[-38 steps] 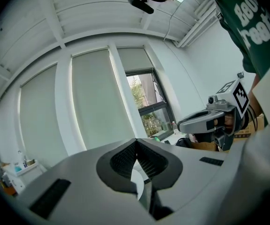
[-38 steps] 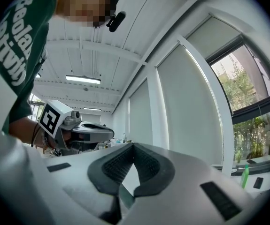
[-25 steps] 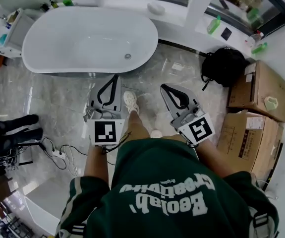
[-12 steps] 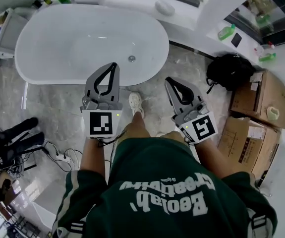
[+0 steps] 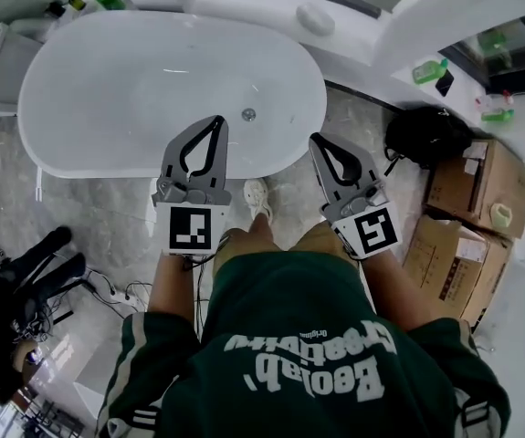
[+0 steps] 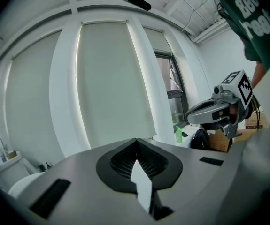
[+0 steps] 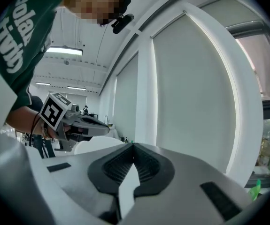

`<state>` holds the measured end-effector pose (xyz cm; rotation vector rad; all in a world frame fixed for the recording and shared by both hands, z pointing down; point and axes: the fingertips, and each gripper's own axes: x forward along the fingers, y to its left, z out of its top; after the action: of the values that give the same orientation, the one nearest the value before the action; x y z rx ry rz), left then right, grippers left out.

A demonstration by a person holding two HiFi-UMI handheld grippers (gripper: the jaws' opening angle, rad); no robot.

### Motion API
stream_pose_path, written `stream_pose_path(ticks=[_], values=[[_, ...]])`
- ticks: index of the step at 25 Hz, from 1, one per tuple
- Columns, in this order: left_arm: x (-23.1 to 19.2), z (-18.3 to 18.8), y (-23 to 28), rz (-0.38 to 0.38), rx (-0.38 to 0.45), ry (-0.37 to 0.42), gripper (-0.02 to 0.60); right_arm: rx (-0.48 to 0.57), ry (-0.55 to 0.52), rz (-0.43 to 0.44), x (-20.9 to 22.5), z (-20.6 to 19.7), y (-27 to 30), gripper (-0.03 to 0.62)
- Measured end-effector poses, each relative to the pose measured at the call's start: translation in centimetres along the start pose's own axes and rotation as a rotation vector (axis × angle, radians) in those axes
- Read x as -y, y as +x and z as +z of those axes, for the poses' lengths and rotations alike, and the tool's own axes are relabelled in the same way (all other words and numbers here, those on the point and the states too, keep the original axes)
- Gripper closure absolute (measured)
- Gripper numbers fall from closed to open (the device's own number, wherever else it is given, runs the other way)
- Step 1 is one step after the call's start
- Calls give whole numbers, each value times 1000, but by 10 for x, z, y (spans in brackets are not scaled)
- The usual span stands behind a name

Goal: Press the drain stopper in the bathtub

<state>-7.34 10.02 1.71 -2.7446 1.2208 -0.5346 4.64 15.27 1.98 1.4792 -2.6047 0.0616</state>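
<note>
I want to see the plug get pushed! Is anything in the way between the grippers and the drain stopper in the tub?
Nothing visible blocks it. The drain stopper sits bare on the bathtub floor. The left gripper hangs nearest, over the near rim, shut.

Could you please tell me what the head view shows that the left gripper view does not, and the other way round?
Only the head view shows the drain stopper in the floor of the bathtub, and the person's shoe on the tiles. Only the left gripper view shows the tall blinded window panels and, close up, the left gripper with its tongs closed on nothing. Both views show the right gripper and the green bottle on the ledge.
</note>
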Motion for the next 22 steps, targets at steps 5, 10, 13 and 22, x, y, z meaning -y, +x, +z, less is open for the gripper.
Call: stream_pose_path(ticks=[5, 10, 13, 22], values=[[-15, -17, 10, -15, -6, -23, 574, -40, 19, -10, 9, -8, 20, 579], [-27, -28, 28, -3, -4, -47, 574, -47, -59, 6, 27, -3, 48, 579], [-36, -29, 37, 19, -9, -55, 574, -43, -87, 60, 35, 4, 72, 579], [-59, -36, 112, 128, -96, -118, 574, -65, -194, 314, 81, -19, 158, 579]])
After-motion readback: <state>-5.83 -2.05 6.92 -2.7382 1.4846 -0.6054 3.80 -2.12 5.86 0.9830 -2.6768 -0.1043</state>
